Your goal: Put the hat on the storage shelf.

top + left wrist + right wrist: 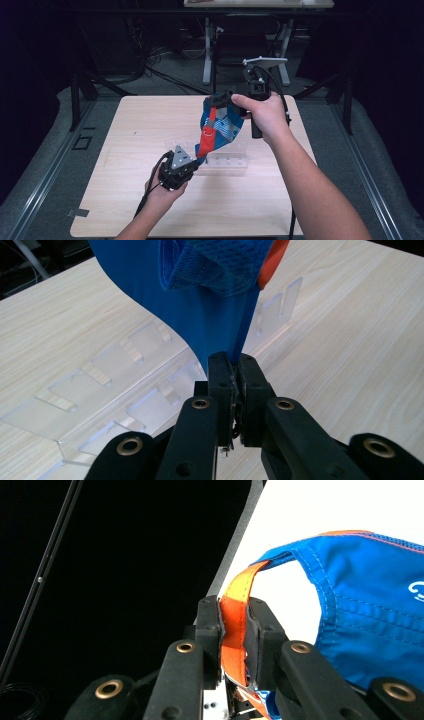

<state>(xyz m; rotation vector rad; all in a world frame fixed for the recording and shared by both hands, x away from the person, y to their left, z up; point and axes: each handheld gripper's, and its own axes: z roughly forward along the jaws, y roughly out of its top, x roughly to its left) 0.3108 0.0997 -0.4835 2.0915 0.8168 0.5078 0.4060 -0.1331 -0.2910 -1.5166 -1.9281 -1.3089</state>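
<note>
A blue cloth bag (222, 129) with white print and an orange strap (207, 135) hangs stretched above the table between my two grippers. My right gripper (220, 100) holds its upper end, shut on the orange strap (234, 625), with the blue fabric (370, 615) spreading to the right. My left gripper (192, 161), lower and nearer the front, is shut on the bag's blue bottom edge (220, 325); its jaws (233, 371) pinch the thin fabric.
A clear acrylic rack (227, 162) with upright slots lies on the light wooden table (130, 150) just right of the left gripper and under the bag (125, 385). Beyond the table's far edge stand dark floor, cables and table legs (207, 50).
</note>
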